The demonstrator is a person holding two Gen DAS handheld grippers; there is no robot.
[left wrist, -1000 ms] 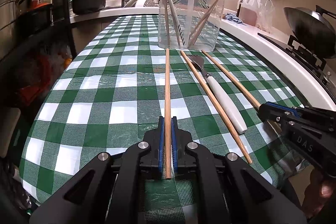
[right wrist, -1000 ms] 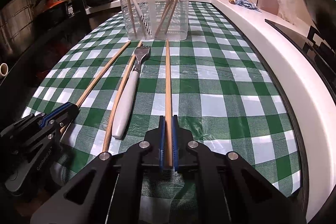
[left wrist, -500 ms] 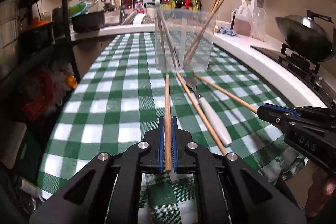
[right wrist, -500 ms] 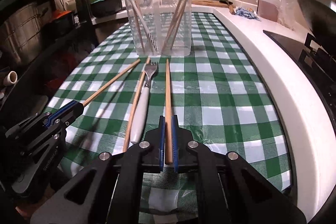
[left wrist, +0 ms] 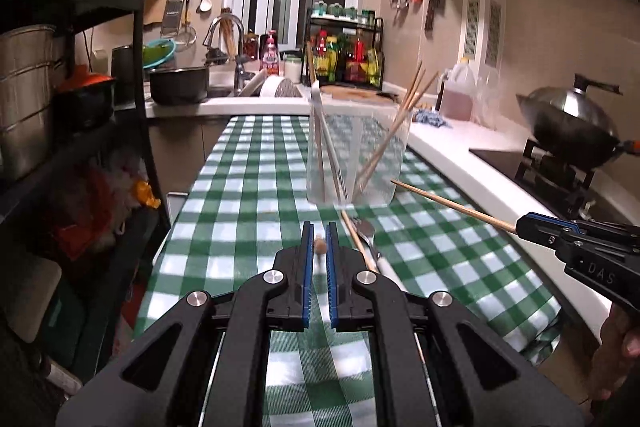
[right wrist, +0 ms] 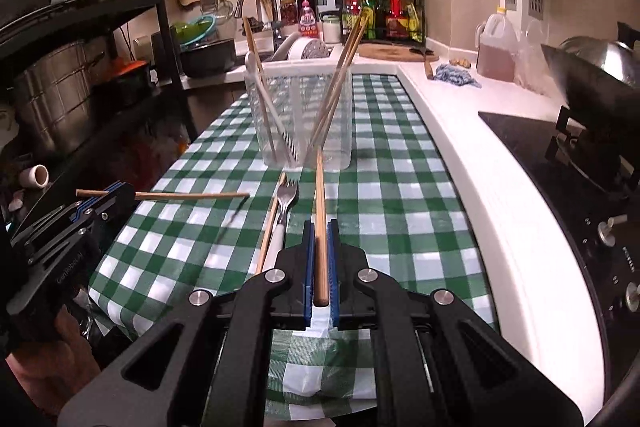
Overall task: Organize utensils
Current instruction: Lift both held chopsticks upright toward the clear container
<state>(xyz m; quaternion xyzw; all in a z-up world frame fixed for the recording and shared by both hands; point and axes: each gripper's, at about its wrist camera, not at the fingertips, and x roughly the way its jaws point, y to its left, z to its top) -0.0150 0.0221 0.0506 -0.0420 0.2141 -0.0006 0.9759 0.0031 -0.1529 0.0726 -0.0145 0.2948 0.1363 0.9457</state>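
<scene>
Chopsticks in both grippers, holder ahead

Chopsticks lifted off the counter, one per gripper. Left gripper clamped on a chopstick, seen end-on in its own view; the right wrist view shows that stick lying roughly level, tip toward the middle of the checked cloth. Right gripper clamped on a second chopstick, pointing forward at the base of the clear holder.

Step in hand, as I judge it: carrying the sticks to the holder. Next move calls for raising each tip above the rim, tilting the stick down into the opening, then letting go. One at a time looks safer, since the two sticks aim across each other.

Left on the cloth: one more chopstick and a white-handled fork, side by side just before the holder.

In the way: the holder already has several chopsticks and a white utensil leaning out past the rim, likely to catch an incoming tip. Wok on the stove to the right, sink and dishes behind, all well apart from the work.
</scene>
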